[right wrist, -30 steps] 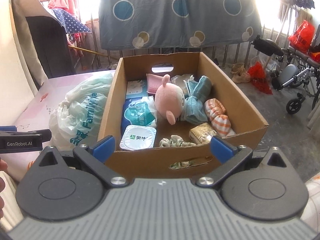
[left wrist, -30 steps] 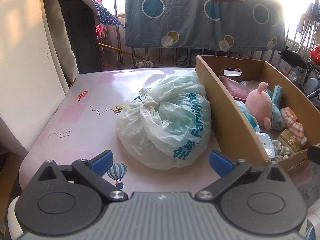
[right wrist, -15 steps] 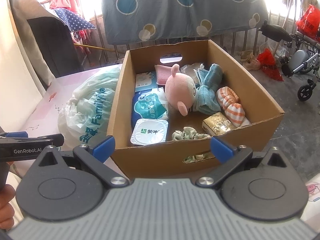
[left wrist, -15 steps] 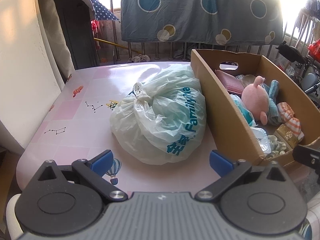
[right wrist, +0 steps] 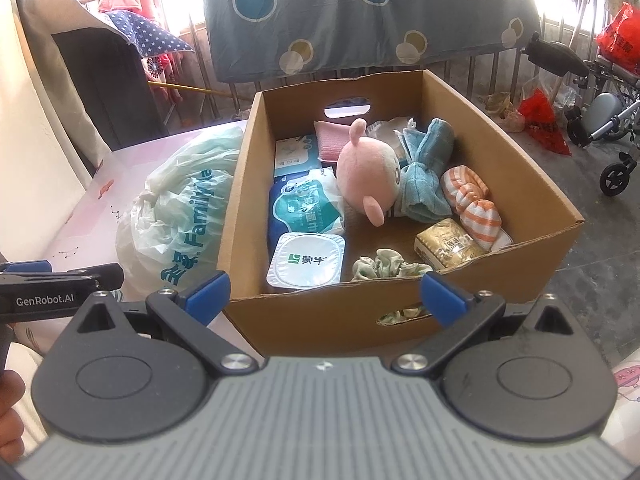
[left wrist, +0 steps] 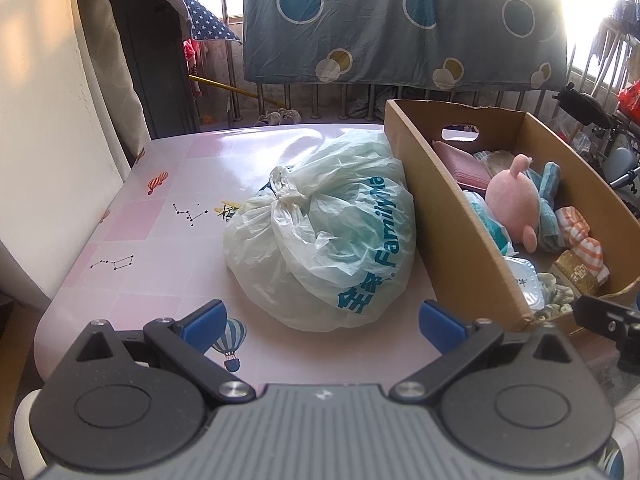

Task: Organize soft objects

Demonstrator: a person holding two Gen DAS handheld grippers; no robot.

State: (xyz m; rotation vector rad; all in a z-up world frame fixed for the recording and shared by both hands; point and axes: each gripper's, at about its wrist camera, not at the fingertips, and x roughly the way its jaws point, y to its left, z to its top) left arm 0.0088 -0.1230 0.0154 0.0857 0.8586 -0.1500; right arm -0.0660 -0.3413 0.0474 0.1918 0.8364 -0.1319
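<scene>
On the pink bench [left wrist: 168, 240], left wrist view:
Left tool [left wrist: 322, 322]: jaws spread wide, holding nothing, hovering at the bench's near edge.
Plastic bag [left wrist: 332, 232]: knotted, white with blue lettering, lying straight ahead of the tool between its blue fingertips [left wrist: 204, 318], apart from them.
Cardboard box [left wrist: 444, 216]: right of the bag, its side wall touching the bag.
Right tool: only a black part shows at the right edge.

Over the box, right wrist view:
Right tool [right wrist: 324, 292]: jaws wide apart, empty, just before the box's [right wrist: 520, 252] near wall.
Pink plush toy [right wrist: 368, 176]: inside the box, centre.
Striped socks [right wrist: 476, 204]: right of the toy.
Wet wipes pack [right wrist: 304, 204]: left of the toy.
Scrunchie [right wrist: 384, 264]: by the near wall, closest to the tool.
Bag [right wrist: 184, 208]: outside, against the left wall.
</scene>
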